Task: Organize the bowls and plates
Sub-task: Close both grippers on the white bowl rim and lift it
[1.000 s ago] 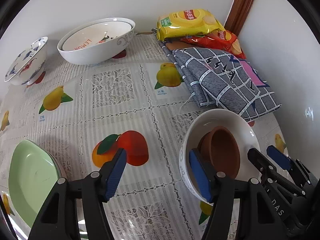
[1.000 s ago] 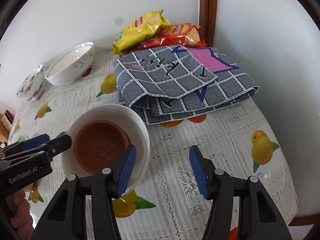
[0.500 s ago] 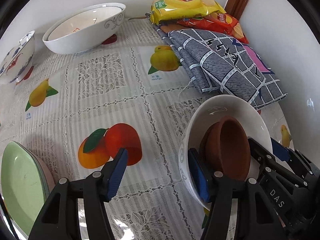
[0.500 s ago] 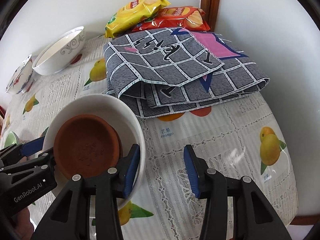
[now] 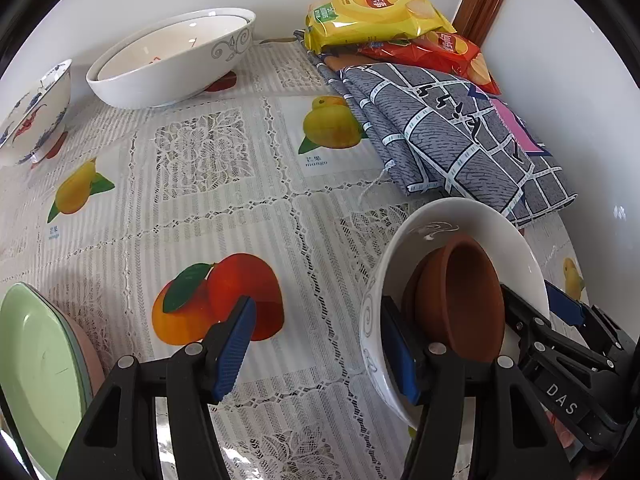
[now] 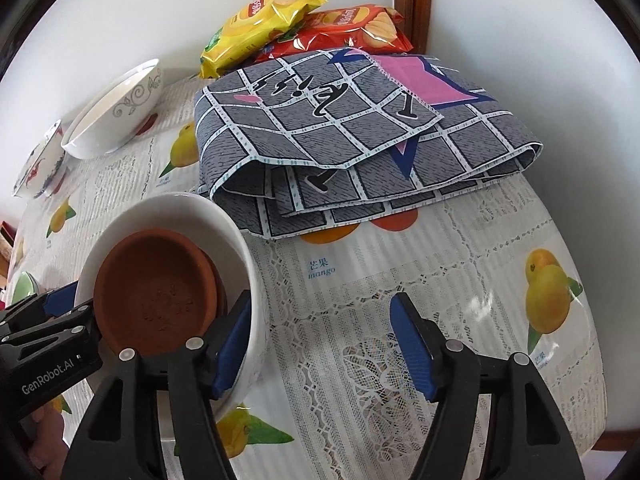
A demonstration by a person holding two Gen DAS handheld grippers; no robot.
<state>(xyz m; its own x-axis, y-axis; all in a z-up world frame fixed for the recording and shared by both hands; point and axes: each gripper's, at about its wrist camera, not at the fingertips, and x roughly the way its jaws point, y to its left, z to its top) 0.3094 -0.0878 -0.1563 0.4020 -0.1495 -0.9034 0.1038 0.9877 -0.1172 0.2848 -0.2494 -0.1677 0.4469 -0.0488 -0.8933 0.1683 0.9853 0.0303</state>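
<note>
Your left gripper (image 5: 316,350) has its jaws wide apart, the right-hand blue pad reaching inside the white ceramic bowl (image 5: 472,220), the other pad over the fruit-printed lace tablecloth on the worktop (image 5: 224,216). Your right gripper (image 6: 324,344) also has its jaws apart: its left pad lies against the outside wall of the same white bowl (image 6: 240,240) and its right pad hangs over bare cloth.

The white bowl sits tilted near the right edge of the worktop, just in front of the folded grey checked cloth (image 5: 460,136). Inside it rests a shallow terracotta-brown clay bowl (image 5: 464,296), leaning at an angle (a second brown rim shows beneath it in the right wrist view, (image 6: 156,292)).

At the lower left lies a pale green plate (image 5: 36,364) stacked on a pink one. Against the back wall stand a large white bowl with grey scroll trim (image 5: 168,64), another white bowl nested in it, and a blue-and-red painted porcelain bowl (image 5: 36,112) further left. A yellow crisp packet (image 5: 376,12) and a red crisp packet (image 5: 444,50) lie behind the cloth.
</note>
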